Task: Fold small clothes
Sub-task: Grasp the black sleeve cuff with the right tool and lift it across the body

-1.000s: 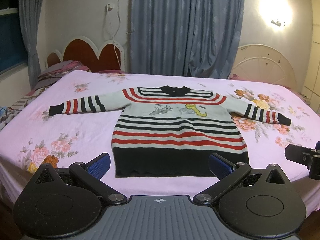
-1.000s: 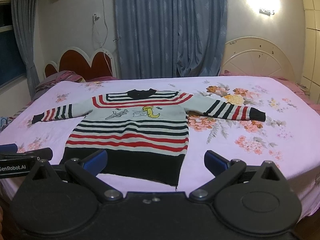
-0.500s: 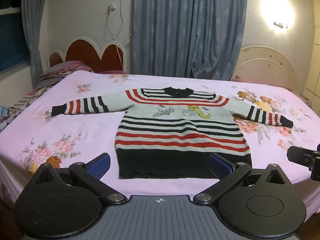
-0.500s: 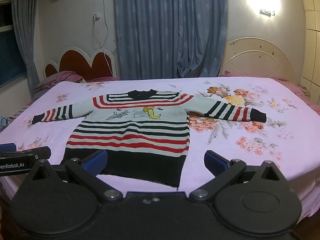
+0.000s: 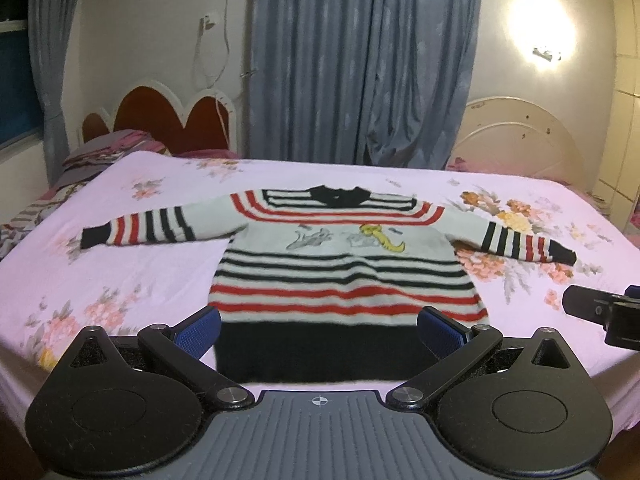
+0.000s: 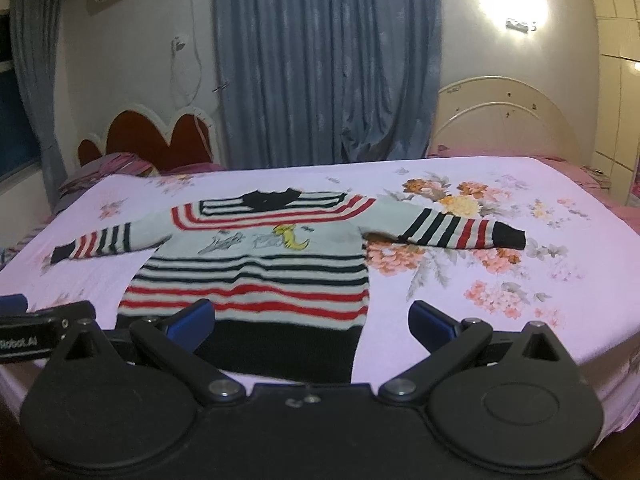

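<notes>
On the bed (image 5: 132, 276), the striped sweater (image 5: 344, 276) lies flat, sleeves spread, nothing folded yet. Left hand-held gripper (image 5: 320, 330) and right hand-held gripper (image 6: 310, 320) hover released near its hem; every fold remains.

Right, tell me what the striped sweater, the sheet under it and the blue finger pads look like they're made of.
Striped sweater: looks like knitted yarn, matte and soft; fuzzy stripe edges and thick dark bands at hem and cuffs suggest it.
Sheet: thin woven fabric, probably cotton, printed with flowers; it shows fine creases.
Blue pads on the left hand-held gripper: seemingly rubber or textured plastic, with a dotted grip surface.
</notes>
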Action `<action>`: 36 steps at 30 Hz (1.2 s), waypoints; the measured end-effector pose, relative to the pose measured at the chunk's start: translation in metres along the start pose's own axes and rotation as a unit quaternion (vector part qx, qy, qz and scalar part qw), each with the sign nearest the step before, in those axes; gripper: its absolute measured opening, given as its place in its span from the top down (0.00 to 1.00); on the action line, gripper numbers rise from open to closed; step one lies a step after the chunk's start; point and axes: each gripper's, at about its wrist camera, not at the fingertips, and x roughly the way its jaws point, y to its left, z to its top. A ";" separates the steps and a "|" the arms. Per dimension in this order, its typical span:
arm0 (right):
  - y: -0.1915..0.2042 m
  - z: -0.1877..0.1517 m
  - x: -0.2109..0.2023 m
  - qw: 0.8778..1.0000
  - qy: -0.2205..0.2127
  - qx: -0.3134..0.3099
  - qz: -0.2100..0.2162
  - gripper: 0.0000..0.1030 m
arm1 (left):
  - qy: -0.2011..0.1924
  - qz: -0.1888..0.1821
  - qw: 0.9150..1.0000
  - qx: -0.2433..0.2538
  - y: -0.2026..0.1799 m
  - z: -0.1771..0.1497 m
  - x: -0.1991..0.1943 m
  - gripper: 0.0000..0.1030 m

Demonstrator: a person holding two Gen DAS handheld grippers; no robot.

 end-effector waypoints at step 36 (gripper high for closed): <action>-0.205 0.050 0.238 0.954 -0.023 0.272 -0.122 0.41 | 0.098 -0.080 0.992 0.015 -0.076 0.092 0.288 0.00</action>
